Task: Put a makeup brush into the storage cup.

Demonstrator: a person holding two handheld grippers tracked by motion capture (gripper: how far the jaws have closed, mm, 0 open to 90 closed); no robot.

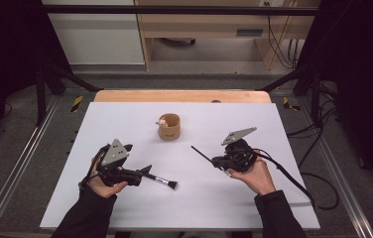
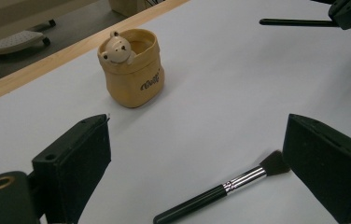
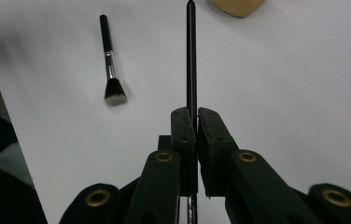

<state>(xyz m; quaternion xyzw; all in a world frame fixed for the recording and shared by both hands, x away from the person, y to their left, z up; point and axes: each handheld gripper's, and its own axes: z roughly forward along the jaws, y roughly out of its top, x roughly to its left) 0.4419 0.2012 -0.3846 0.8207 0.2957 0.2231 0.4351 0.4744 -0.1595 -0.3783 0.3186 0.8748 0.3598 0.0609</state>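
— Left side?
— The left gripper (image 1: pixel 144 171) rests low on the counter (image 1: pixel 125 119), jaws wide, a makeup brush (image 2: pixel 220 189) lying between them.
— Right?
— The right gripper (image 1: pixel 217 160) angles toward the far bear pot (image 1: pixel 169 126), jaws clamped on a thin black stick (image 3: pixel 191 56).

This looks like a lab or test workshop set up for recording. A white board (image 1: pixel 125 198) covers a wooden bench (image 1: pixel 182 96) that stands inside a dark metal frame (image 1: pixel 174 10), with rails (image 1: pixel 16 173) along the grey floor at 9 and 3 o'clock. Black cables (image 1: pixel 318 148) trail over the floor at 3 o'clock, and yellow-black hazard tape (image 1: pixel 77 103) marks spots near the bench's far corners. At 12 o'clock stands plain wooden furniture (image 1: pixel 199 25) with more cables (image 1: pixel 279 44) hanging beside it.
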